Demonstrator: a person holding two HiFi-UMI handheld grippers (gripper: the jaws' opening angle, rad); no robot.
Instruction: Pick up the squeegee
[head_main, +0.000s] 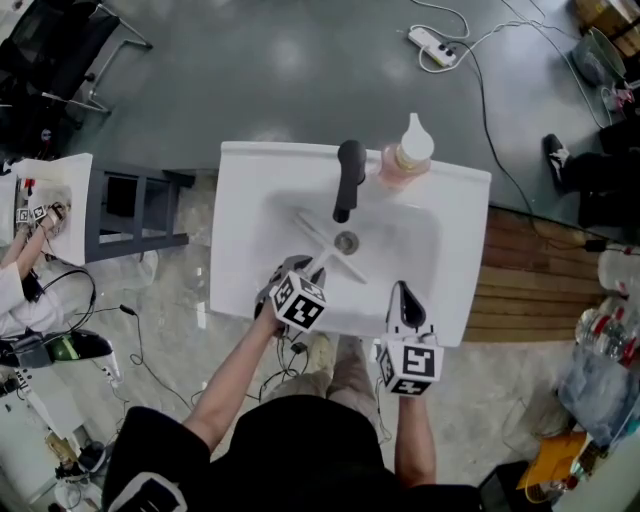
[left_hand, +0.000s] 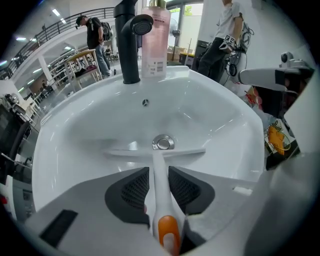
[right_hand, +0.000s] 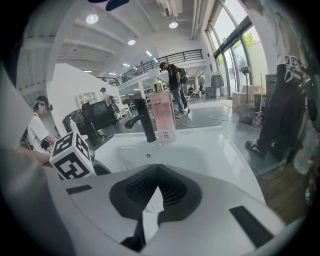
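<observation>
A white squeegee (head_main: 330, 248) lies in the white sink (head_main: 240, 230), its blade slanting across the basin beside the drain (head_main: 346, 241). In the left gripper view its blade lies just in front of the drain (left_hand: 163, 143), and its white handle (left_hand: 160, 175) with an orange end runs back between the jaws. My left gripper (head_main: 305, 268) (left_hand: 159, 170) points steeply down into the basin, with both dark pads against the handle. Over the sink's front right rim my right gripper (head_main: 403, 292) (right_hand: 156, 169) is shut, holding nothing.
A black faucet (head_main: 350, 175) and a pink soap bottle (head_main: 408, 155) stand on the sink's back rim. A grey stool (head_main: 135, 215) is at the left and a wooden platform (head_main: 530, 290) at the right. Cables and a power strip (head_main: 433, 47) lie on the floor.
</observation>
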